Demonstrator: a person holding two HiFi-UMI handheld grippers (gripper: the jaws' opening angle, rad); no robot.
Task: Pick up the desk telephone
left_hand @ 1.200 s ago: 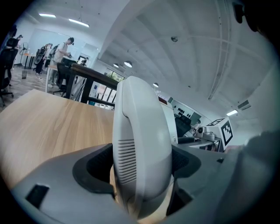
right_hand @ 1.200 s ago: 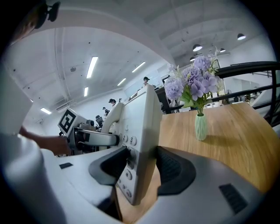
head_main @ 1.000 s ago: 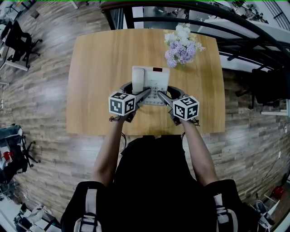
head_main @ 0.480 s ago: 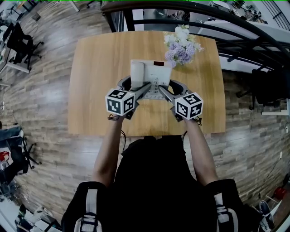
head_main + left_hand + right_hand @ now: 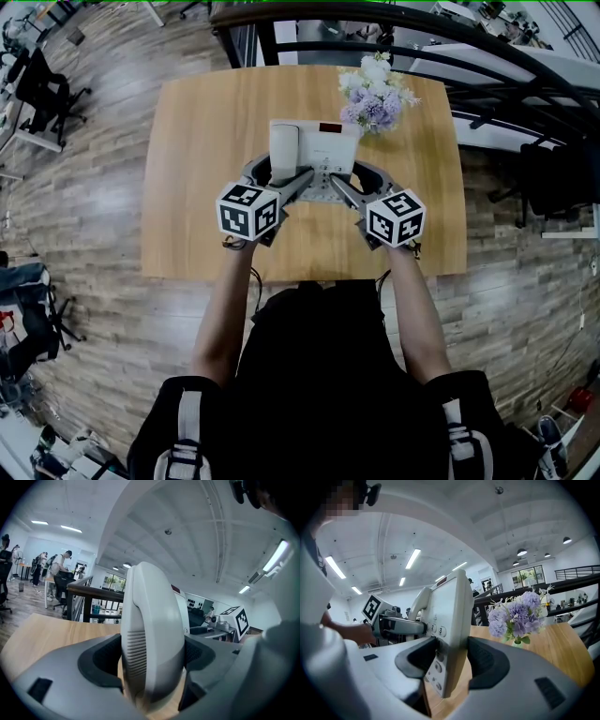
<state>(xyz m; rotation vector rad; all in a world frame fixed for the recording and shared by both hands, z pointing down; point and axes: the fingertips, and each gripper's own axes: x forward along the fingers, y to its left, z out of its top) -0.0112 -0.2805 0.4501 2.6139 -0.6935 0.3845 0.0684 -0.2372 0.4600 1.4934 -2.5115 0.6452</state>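
Left gripper (image 5: 151, 656) is clamped on the handset (image 5: 151, 616) of the desk telephone (image 5: 314, 148). The pale handset stands between its two dark pads, filling the gap, with the wooden table (image 5: 202, 141) showing beneath and beyond it.

Compared with a second ago, the telephone sits higher in the head view and both grippers have travelled with it. Over the last half second it has barely shifted. I judge that the lift has happened and the phone is now carried off the tabletop, though no view shows a clear gap under its base, so this is a reading, not a certainty. If so, the pick-up is essentially done and what is left is keeping it steady.

Right gripper (image 5: 452, 660) is closed on the opposite side of the telephone, its pads pinching the thin edge of the keypad body (image 5: 452, 620), whose buttons face its inner jaw. Purple flowers (image 5: 375, 94) stand on the table ahead of this gripper and a little to its outer side, apart from the phone.

Both forearms reach forward from the body, roughly level with each other. The grippers angle inward so that their jaws converge on the phone from its two near corners. The marker cubes (image 5: 249, 210) sit behind the jaws, toward the person.
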